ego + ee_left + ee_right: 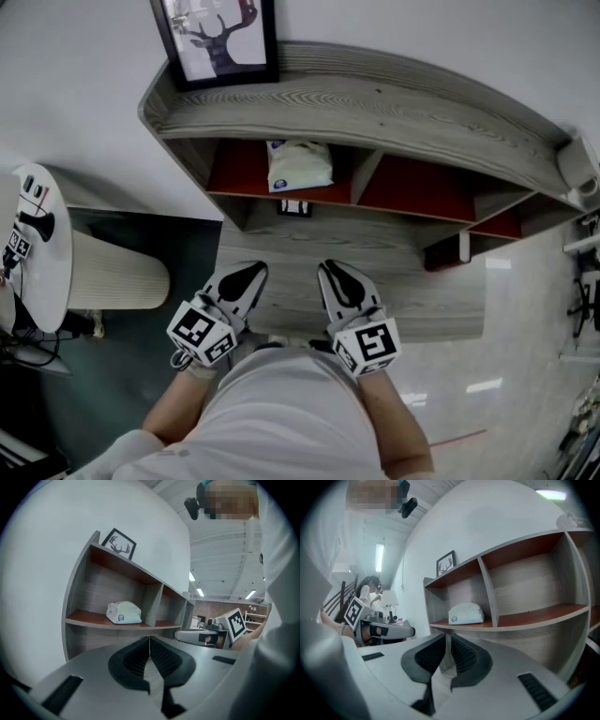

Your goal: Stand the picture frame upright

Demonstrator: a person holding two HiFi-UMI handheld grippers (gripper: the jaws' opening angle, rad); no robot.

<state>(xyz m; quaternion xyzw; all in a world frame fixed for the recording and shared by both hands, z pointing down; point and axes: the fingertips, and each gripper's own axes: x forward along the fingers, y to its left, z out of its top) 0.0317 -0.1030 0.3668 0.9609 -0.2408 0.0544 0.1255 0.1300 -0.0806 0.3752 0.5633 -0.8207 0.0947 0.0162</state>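
A black picture frame with a dark silhouette of an antlered deer stands upright at the left end of the top of a curved grey wooden shelf unit, its back to the white wall. I can read no words on the print. Below it, the unit's left compartment has a reddish-brown floor and holds one soft white packet; its small round blue label is too small to read. The compartment beside it shows nothing inside. I hold both tools low in front of my white shirt, side by side but apart, pointing roughly level toward the shelf unit and well short of the frame. My left hand-held gripper has its ribbed black pads pressed together with nothing between them. My right hand-held gripper shows a narrow slit between its pads, also with nothing in it. Each carries a cube with black-and-white square markers, the left cube and the right cube near my forearms.
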